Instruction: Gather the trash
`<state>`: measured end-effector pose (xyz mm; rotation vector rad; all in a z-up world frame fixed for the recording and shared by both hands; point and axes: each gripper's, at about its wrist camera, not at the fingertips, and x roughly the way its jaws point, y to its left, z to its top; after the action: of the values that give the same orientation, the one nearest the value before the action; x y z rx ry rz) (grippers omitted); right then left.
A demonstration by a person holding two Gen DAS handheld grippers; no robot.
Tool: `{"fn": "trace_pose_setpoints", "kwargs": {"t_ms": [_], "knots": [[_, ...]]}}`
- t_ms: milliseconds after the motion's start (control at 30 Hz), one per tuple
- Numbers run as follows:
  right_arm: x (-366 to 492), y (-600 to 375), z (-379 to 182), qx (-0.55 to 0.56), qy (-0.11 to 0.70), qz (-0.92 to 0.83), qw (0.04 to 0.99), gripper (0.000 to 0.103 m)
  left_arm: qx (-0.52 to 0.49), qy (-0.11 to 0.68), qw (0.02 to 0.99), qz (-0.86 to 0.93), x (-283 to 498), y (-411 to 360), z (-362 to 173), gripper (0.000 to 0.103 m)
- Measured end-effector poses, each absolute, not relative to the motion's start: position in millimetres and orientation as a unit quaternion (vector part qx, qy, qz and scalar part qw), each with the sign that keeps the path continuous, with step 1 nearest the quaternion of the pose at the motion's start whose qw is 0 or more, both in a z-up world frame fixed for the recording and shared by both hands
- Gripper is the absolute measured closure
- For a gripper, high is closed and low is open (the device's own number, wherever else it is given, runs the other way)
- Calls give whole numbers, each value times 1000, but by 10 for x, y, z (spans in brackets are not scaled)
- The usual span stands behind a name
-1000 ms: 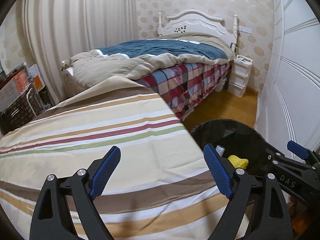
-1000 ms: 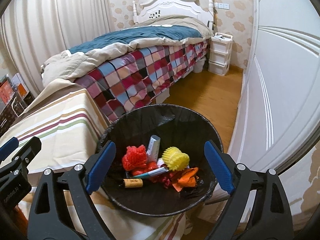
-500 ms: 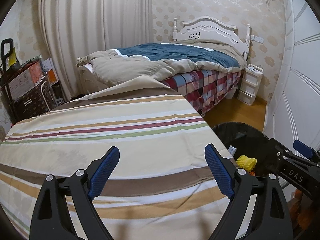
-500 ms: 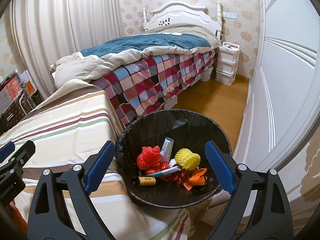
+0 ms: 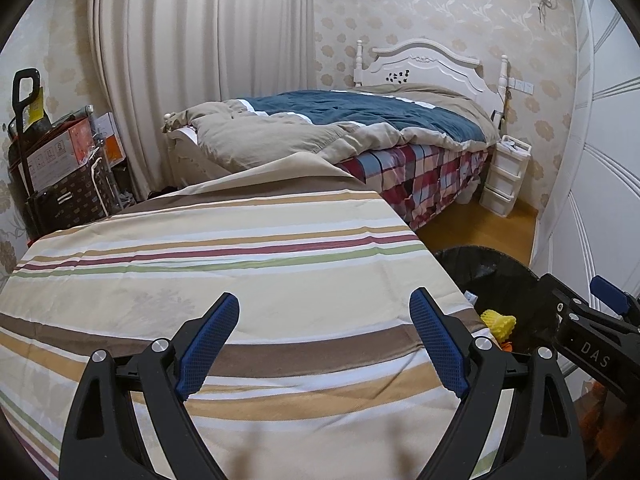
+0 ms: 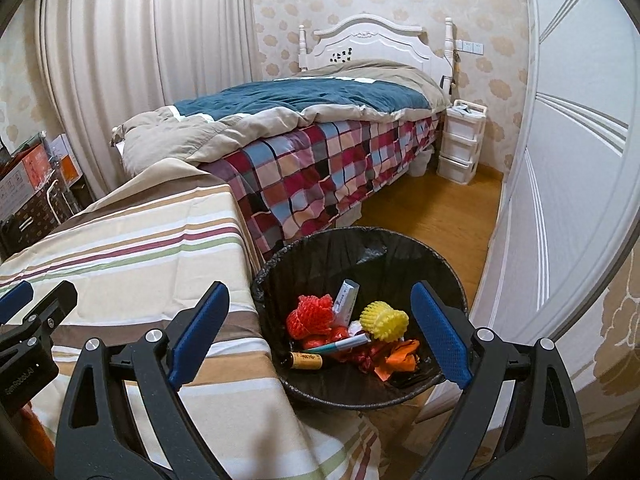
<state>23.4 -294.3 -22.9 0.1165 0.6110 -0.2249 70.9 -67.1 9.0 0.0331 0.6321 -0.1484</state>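
Observation:
A black-lined trash bin (image 6: 400,256) stands on the floor beside the striped table. Inside lie a red foam net (image 6: 312,316), a yellow foam net (image 6: 384,320), a small white box (image 6: 346,296), a cork (image 6: 306,360), a pen and orange scraps (image 6: 400,358). My right gripper (image 6: 320,336) hangs open above the bin's near side with nothing between its fingers. My left gripper (image 5: 324,344) is open over the striped cloth (image 5: 224,264), holding nothing. The bin (image 5: 492,276) and yellow net (image 5: 498,322) show at the left wrist view's right edge, beside the right gripper's body.
A bed with a checked cover (image 6: 320,176) and blue-beige duvet runs to the back wall. White drawers (image 6: 460,144) stand by the headboard. White wardrobe doors (image 6: 560,160) line the right. Boxes and a trolley (image 5: 52,168) crowd the left corner. Wooden floor (image 6: 432,216) lies between bed and wardrobe.
Both grippers have drawn back a little and swung left, so more of the striped cloth and the left corner shows. Both stay open and the bin's contents lie unmoved.

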Motion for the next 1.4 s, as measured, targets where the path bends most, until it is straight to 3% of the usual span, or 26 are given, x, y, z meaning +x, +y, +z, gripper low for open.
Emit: {"fn": "trace_pose_setpoints", "kwargs": {"t_ms": [1400], "knots": [[225, -2913, -234, 56, 300, -110, 946, 13, 15, 310, 948, -73, 699, -620, 107, 16]]}}
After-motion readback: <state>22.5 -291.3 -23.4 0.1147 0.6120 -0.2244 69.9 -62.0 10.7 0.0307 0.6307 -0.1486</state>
